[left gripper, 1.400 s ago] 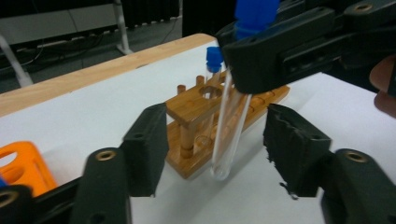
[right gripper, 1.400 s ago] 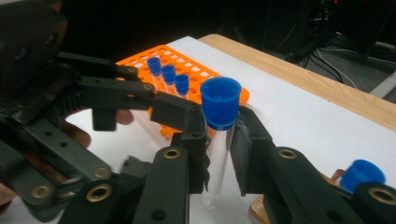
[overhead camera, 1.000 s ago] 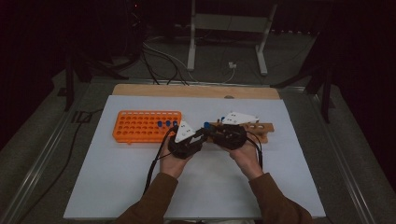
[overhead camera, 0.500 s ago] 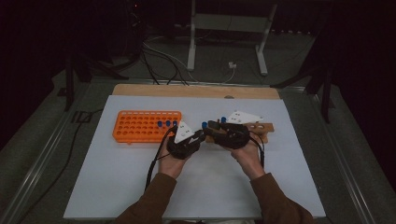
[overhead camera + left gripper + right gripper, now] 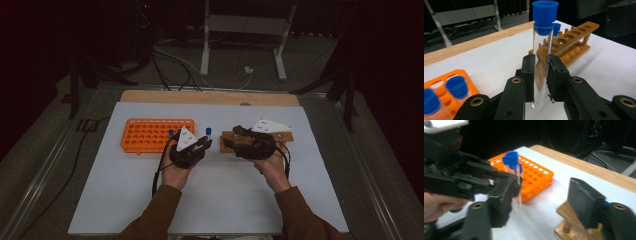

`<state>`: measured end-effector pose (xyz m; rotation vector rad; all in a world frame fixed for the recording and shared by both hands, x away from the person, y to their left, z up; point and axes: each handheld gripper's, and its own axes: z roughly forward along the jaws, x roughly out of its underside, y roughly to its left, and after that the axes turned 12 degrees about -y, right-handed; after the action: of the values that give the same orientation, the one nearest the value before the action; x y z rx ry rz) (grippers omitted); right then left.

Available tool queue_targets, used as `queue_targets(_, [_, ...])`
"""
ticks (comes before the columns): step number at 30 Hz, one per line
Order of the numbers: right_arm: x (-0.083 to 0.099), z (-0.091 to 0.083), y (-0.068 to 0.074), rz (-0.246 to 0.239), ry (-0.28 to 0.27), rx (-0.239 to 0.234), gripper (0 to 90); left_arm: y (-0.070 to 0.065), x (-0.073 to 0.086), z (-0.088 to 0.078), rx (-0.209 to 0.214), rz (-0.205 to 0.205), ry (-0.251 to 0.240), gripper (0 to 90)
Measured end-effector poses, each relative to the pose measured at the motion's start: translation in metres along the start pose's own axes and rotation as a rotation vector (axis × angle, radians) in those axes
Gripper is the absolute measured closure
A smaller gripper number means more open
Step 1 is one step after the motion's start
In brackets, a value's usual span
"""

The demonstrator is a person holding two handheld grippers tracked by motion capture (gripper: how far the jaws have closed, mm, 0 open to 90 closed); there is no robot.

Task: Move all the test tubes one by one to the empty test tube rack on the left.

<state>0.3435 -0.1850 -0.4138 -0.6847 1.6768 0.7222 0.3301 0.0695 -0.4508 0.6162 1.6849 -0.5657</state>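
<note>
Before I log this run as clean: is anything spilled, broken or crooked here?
Nothing stands out. The left claw holds a capped tube upright and intact. The orange rack and the wooden rack sit flat on the white mat, with no spill. The right claw is open.

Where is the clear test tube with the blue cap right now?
The clear glass test tube with a blue cap stands upright, clamped in the left gripper, between the orange plastic rack and the wooden rack.

No readable text (or numbers) anywhere here.
</note>
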Motion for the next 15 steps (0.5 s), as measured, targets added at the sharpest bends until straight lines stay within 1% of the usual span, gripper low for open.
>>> queue_targets(3, [0.003, -0.004, -0.005, 0.01, 0.004, 0.018, 25.3, 0.004, 0.0, -0.004, -0.012, -0.002, -0.004, 78.1])
queue_targets(7, [0.01, -0.009, -0.011, 0.021, 0.012, 0.051, 16.1, 0.011, -0.001, -0.009, -0.024, -0.016, -0.013, 78.1])
queue_targets(11, [0.014, -0.015, -0.018, 0.033, 0.014, 0.081, 14.6, 0.017, -0.001, -0.015, -0.033, -0.02, -0.017, 78.2])
queue_targets(15, [0.016, -0.022, -0.021, 0.041, 0.004, 0.09, 12.8, 0.021, -0.001, -0.02, -0.052, -0.019, -0.02, 78.2])
